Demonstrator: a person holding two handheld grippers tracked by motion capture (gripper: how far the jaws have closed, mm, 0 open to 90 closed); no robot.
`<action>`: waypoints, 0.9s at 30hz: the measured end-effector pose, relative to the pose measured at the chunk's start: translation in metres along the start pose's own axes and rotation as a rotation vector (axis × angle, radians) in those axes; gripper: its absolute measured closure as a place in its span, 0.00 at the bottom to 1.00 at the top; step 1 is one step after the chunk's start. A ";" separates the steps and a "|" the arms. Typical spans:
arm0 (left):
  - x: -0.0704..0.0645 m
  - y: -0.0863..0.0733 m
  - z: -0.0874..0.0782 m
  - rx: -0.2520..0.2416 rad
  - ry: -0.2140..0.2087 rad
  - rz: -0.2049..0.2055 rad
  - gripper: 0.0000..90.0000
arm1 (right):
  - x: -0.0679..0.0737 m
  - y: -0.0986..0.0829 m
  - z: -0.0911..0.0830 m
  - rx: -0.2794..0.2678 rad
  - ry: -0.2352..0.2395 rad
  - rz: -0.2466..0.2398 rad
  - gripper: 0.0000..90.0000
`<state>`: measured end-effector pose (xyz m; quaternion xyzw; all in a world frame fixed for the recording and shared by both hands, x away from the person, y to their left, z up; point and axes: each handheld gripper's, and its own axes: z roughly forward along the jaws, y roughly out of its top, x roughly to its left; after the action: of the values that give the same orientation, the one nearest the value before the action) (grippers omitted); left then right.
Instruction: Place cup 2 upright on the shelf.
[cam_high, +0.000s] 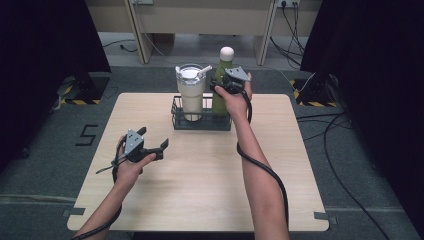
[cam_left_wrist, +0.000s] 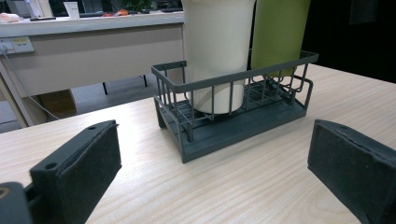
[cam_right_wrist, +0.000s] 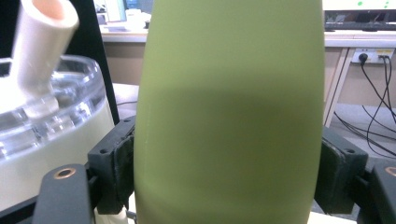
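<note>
A light wooden square table carries a dark grey wire basket at the middle of its far edge. Inside the basket, a cream tumbler with a clear lid and straw stands in the left half and a tall green bottle with a pale rounded cap in the right half, just beside each other. My right gripper sits at the bottle's body, one jaw on each side of it. My left gripper is over the table's left part, nearer me than the basket and well apart from it, jaws pointing toward the basket.
</note>
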<state>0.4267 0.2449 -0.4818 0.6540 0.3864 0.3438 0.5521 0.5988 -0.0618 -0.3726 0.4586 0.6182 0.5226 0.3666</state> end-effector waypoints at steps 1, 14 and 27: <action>0.000 0.000 0.000 0.000 0.000 0.000 0.02 | 0.000 -0.001 0.001 0.003 0.000 -0.001 0.25; 0.000 -0.001 0.001 0.005 -0.001 -0.002 0.02 | 0.000 -0.009 0.004 0.026 -0.002 -0.002 0.25; -0.001 -0.002 0.001 0.006 -0.002 -0.001 0.02 | 0.002 -0.015 0.005 0.028 -0.009 -0.014 0.25</action>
<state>0.4269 0.2442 -0.4835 0.6557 0.3871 0.3418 0.5507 0.6004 -0.0591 -0.3878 0.4616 0.6270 0.5093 0.3668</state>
